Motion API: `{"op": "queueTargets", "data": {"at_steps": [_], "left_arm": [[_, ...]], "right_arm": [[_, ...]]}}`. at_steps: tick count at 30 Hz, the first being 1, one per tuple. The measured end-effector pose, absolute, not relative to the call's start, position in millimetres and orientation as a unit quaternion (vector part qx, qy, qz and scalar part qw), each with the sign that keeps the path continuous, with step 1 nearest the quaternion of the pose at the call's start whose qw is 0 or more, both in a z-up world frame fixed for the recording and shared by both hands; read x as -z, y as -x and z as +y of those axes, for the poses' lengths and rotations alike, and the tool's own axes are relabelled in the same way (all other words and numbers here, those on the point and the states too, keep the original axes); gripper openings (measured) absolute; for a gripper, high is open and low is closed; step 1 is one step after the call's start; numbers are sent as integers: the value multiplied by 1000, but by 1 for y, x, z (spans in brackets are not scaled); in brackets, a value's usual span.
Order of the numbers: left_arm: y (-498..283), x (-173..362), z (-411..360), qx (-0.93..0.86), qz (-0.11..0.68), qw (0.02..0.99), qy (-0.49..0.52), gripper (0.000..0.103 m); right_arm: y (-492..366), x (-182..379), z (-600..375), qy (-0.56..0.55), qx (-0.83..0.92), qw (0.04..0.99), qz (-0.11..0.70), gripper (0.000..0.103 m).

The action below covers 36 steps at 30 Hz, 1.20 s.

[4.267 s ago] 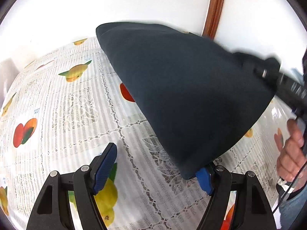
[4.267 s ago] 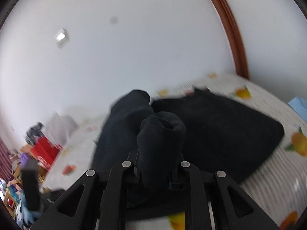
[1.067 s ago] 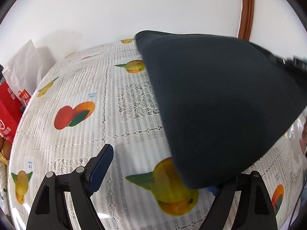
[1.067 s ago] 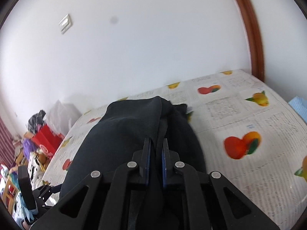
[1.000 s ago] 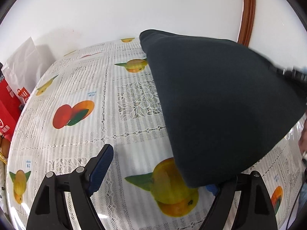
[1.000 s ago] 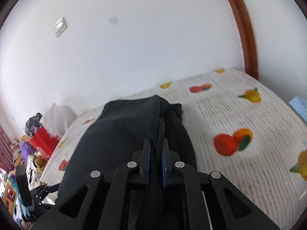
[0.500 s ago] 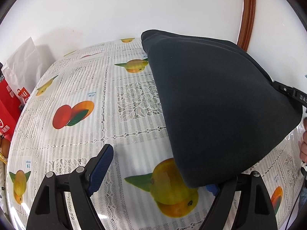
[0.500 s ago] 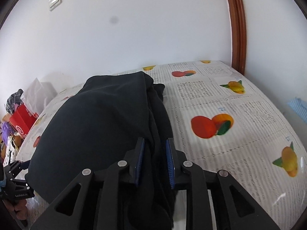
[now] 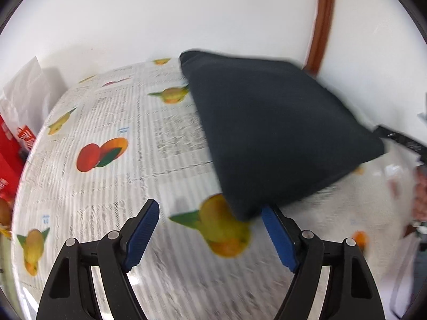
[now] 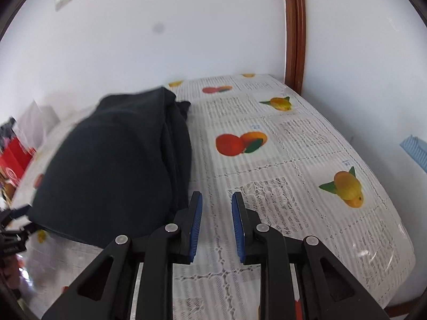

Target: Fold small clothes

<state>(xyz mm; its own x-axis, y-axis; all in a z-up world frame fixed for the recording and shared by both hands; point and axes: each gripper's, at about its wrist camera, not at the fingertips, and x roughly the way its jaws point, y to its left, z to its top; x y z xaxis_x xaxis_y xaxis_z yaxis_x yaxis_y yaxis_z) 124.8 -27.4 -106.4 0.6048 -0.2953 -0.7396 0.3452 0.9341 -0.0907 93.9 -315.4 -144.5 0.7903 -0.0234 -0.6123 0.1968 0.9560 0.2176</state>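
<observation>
One dark garment (image 9: 277, 133) lay folded in a thick, layered bundle on the tabletop (image 9: 112, 186), over the lace cloth printed with fruit. From the right wrist view the garment (image 10: 106, 170) sat left of the jaws, with stacked edges showing along its right side, so several layers seemed to be piled up.

Fabric looked soft, matte and light, like a knit or fleece; it would probably sag and slide out of shape if lifted by one point. No stiffness, nothing fragile. Best hold was likely at a corner or along the layered edge, pinching all layers together, one corner per side to keep the fold flat.

Left gripper (image 9: 210, 229) had its jaws spread wide, though they had just been closing a little; the near corner of the garment reached down by the right-hand pad, with nothing pinched between the pads. Right gripper (image 10: 215, 224) had its jaws just opening, parted a little, with only bare cloth of the tabletop between them; the garment lay just beside its left-hand pad, not gripped.

Red bag (image 9: 10, 144) and white bag (image 9: 24, 96) sat off the left end of the tabletop, well apart. Brown door frame (image 10: 295, 26) ran up the white wall behind.
</observation>
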Motion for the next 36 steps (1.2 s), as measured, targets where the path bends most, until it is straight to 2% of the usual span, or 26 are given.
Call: {"op": "queueTargets", "data": {"at_steps": [4, 7, 10, 12, 16, 17, 24, 32, 33, 35, 36], "left_arm": [[-119, 79, -26, 178, 379, 908, -18, 77], [-137, 73, -32, 165, 376, 912, -20, 77], [-159, 87, -39, 145, 396, 906, -33, 78], [-166, 105, -43, 131, 414, 899, -52, 80], [-161, 114, -49, 142, 422, 893, -66, 79], [-162, 110, -50, 144, 423, 892, -69, 79], [-194, 82, -47, 145, 407, 901, -46, 78], [-239, 92, -55, 161, 414, 895, -32, 81], [-241, 94, -55, 162, 414, 895, -32, 81], [-244, 100, -54, 164, 415, 894, -27, 81], [-244, 100, -54, 165, 416, 894, -25, 81]], "right_arm": [[-84, 127, -303, -138, 35, 949, 282, 23], [-95, 132, -285, -124, 10, 949, 289, 23], [-112, 154, -278, -98, 43, 934, 340, 22], [-111, 156, -283, -93, 58, 926, 361, 27], [-108, 129, -294, -97, 51, 930, 352, 28], [-113, 121, -297, -88, 57, 934, 342, 32], [-198, 101, -297, -99, 16, 934, 343, 32], [-299, 111, -287, -141, -16, 913, 383, 32], [-309, 115, -286, -142, -13, 909, 391, 28], [-328, 120, -283, -141, -16, 907, 397, 9], [-334, 120, -282, -141, -23, 906, 399, 9]]}}
